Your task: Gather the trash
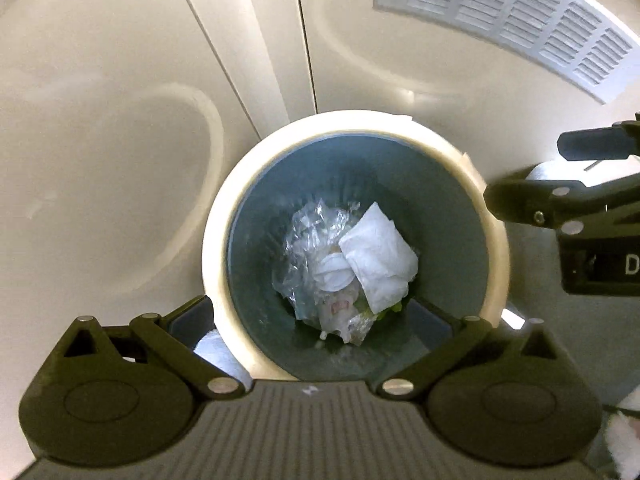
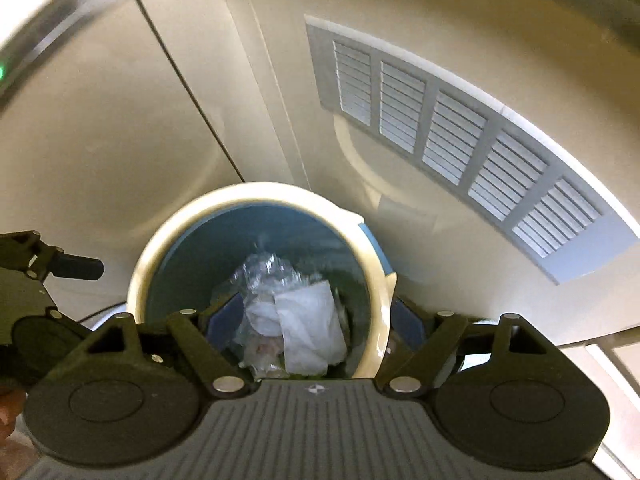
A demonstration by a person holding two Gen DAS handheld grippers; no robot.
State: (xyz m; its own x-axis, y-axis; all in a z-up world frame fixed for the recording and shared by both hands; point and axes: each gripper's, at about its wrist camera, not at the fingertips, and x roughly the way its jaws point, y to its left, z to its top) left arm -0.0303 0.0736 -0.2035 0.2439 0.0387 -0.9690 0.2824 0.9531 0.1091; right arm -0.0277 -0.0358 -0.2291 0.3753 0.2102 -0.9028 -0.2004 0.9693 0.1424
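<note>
Trash is already seen lying at the bottom of the bin, directly beneath the left tool, whose jaws are spread wide with nothing held between them. Straight ahead of that tool, down inside the blue-grey wall of the bin, a crumpled white tissue rests on a wad of clear plastic wrap, with a small round white piece just beside the tissue. The right tool is likewise held over the bin, slightly off towards one side of the cream rim, its jaws parted and empty. Both tools are pointed steeply downward into the opening, side by side, each visible at the edge of the other's view. The dropping of these pieces is judged complete; whether more trash remains elsewhere cannot be told, since only the bin, the pale cabinet panels beyond it and a louvred vent farther out are shown.
</note>
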